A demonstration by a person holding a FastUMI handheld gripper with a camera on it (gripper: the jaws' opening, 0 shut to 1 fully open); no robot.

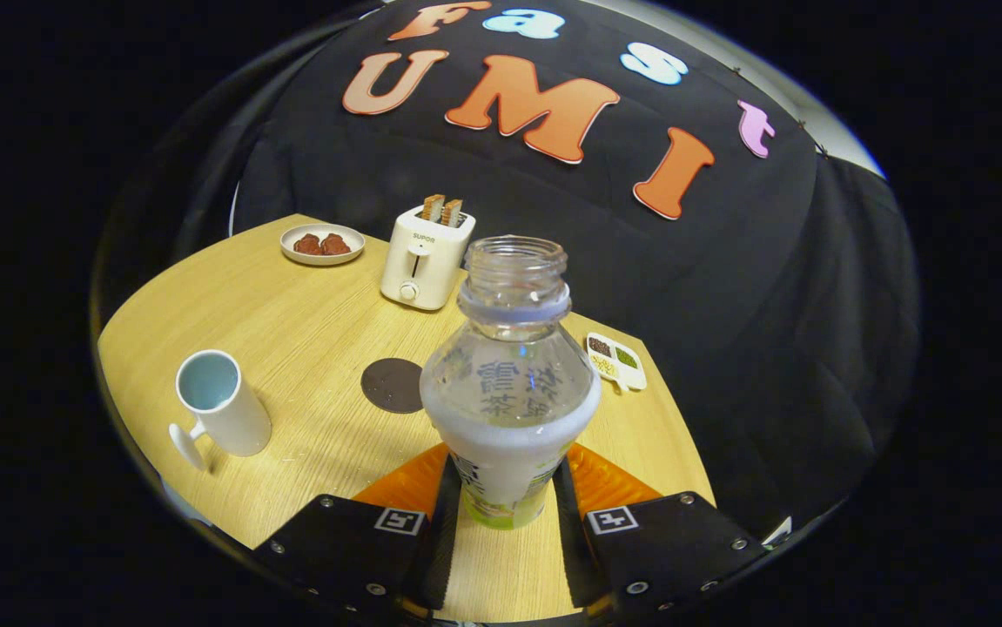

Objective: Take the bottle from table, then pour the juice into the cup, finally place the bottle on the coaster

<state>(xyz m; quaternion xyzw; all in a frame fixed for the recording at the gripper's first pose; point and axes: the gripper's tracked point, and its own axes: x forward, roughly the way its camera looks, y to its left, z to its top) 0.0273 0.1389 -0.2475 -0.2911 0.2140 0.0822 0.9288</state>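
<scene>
Beyond the gripped bottle [509, 383] (uncapped): coaster [393, 385], cup [220, 404], toaster [427, 257].

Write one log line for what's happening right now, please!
stage: bottle grasped | hand-held gripper: shut on clear uncapped plastic juice bottle | white ceramic cup: upright, not poured yet | dark round coaster: bare

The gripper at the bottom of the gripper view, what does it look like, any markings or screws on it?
The gripper has two flat black blocks, one per finger, each carrying a small square black-and-white marker tag near its inner corner and several round silver screw heads along its edges. Ribbed strips line the inner faces of the fingers. No cables can be seen.
</scene>
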